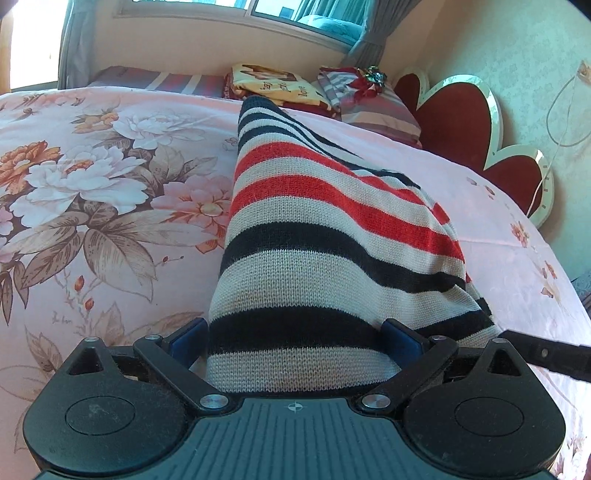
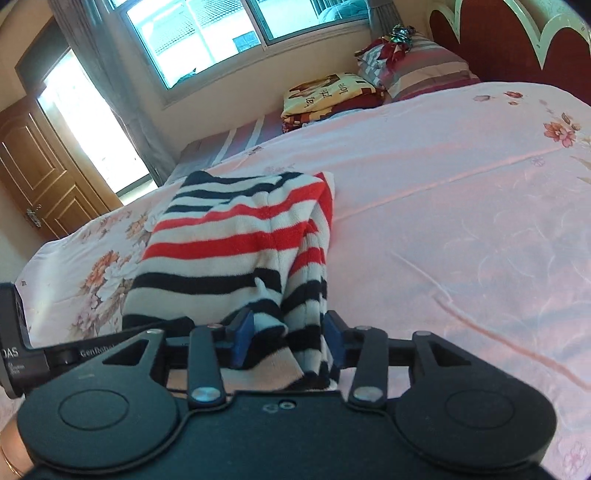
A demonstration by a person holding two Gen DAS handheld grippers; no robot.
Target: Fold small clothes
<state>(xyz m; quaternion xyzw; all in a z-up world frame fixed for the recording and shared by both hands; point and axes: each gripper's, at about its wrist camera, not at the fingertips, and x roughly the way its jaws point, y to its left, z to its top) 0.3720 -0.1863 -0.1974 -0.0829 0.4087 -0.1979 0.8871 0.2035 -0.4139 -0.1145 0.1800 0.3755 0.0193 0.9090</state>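
Looking along both grippers, we saw a striped knit garment [image 1: 325, 236], banded in black, red and pale grey, stretched across a bed covered by a pink floral bedspread [image 1: 92, 177]. We took the garment as our landmark. The left gripper [image 1: 295, 343] stood at the garment's near end with its blue pads [image 1: 186, 341] well apart and a broad band of the knit running between them; the cloth filled the gap from pad to pad, so we judged it held there, the jaws wide around the fabric. From that gripper the garment rose and ran away toward the far side of the bed, narrowing as it went. In the right wrist view, the right gripper [image 2: 288, 341] stood at another near edge of the garment, its pads narrower, with a bunched fold of the striped knit pressed between them. Part of the other gripper's black body showed to the left of the garment in that view. Beyond the garment's far end lay a folded yellow blanket [image 1: 269, 83] with printed figures, and beside that a striped pillow [image 1: 373, 107] with a shiny bow [image 1: 375, 75] on top. To the right of the garment, past the bedspread's edge, stood a red scalloped headboard [image 1: 458, 122] with a pale rim. Behind the blanket, above the garment, a window [image 2: 229, 33] with grey curtains [image 2: 96, 74] let in bright light, and a wooden door [image 2: 40, 173] stood far left of the garment.
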